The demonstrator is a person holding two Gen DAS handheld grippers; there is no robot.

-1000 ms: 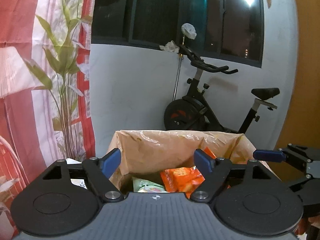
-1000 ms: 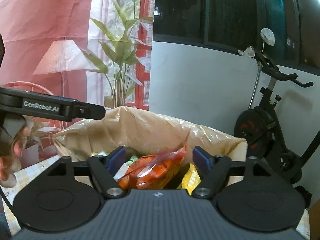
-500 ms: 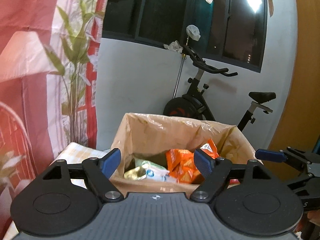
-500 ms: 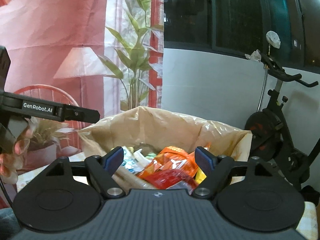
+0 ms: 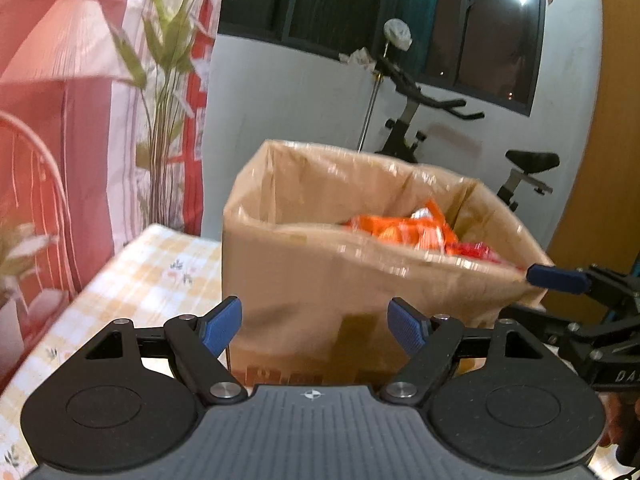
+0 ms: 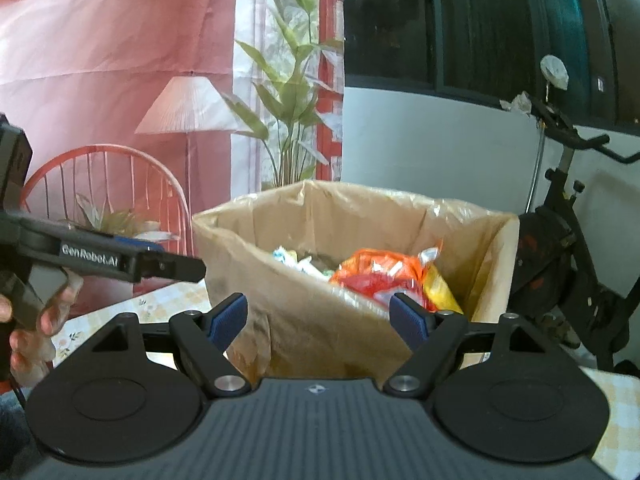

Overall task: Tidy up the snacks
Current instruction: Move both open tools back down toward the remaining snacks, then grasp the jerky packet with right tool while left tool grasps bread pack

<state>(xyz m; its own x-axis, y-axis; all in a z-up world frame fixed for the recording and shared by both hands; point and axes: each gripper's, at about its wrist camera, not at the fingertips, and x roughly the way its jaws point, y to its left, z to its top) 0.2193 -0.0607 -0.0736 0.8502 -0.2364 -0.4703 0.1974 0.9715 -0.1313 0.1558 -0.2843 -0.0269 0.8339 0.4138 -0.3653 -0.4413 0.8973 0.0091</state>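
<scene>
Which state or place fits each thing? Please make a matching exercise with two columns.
Things:
1. cardboard box
2. orange snack packet
3. exercise bike
4. left tool

States or places:
A. open, holding nothing
B. on the checked tablecloth, lined with plastic
C. by the white wall behind the box
D. lying inside the box

Pairs: 1-B, 2-D, 3-C, 4-A

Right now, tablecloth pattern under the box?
Yellow-and-white check with small flowers on the tablecloth; clearest in left wrist view.
</scene>
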